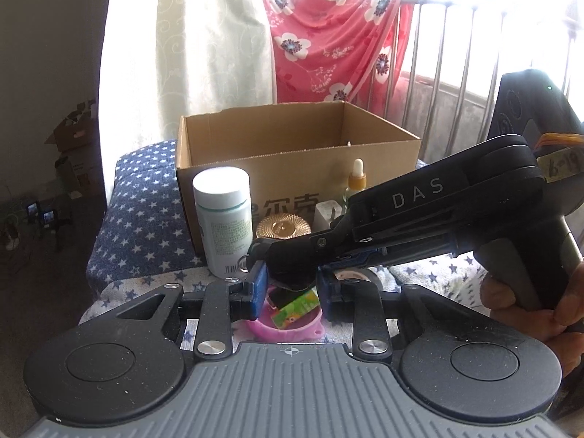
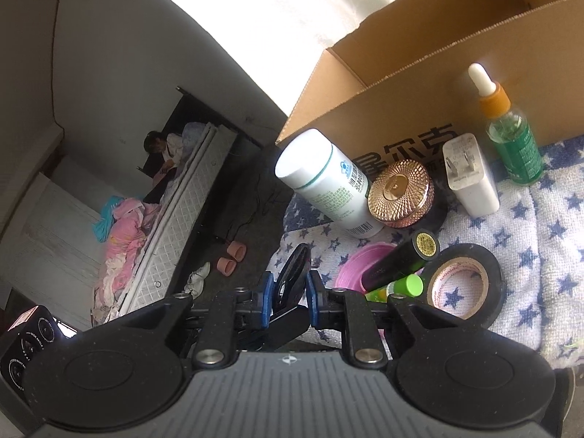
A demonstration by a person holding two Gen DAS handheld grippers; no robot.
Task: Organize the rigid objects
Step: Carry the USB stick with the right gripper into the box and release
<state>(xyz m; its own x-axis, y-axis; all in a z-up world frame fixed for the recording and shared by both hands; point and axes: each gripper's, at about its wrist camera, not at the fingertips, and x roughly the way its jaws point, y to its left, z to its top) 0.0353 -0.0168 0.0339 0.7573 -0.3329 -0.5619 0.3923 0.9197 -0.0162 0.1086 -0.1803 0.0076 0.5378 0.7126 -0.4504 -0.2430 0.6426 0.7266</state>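
The right tool (image 2: 288, 299) has its blue pads drawn in on a flat black object (image 2: 292, 273), pinching it edge-on between them; what the object is cannot be told. In the left wrist view the same tool reaches across from the right, its tip (image 1: 262, 255) low in front of the white bottle (image 1: 223, 219). The left tool (image 1: 292, 292) stands spread apart, its pads either side of the pink dish (image 1: 288, 325) and touching nothing that shows.

Only the right wrist view shows the whole spread on the star-print towel (image 2: 547, 219): the white bottle tilted against the cardboard box (image 2: 401, 84), the gold ribbed lid (image 2: 399, 188) just beside it, a white charger plug (image 2: 469, 179), a green dropper bottle (image 2: 511, 135) upright near the box wall, a black tube (image 2: 401, 259) and a green-capped stick (image 2: 401, 286) lying in the pink dish, and a roll of black tape (image 2: 463, 284) just beside them. The left wrist view alone shows the open, upright box from the front, and a pink flowered cloth (image 1: 328, 43) hung on a rail behind it.

The pinched object hangs near the towel's left edge, left of the pink dish and well short of the box.
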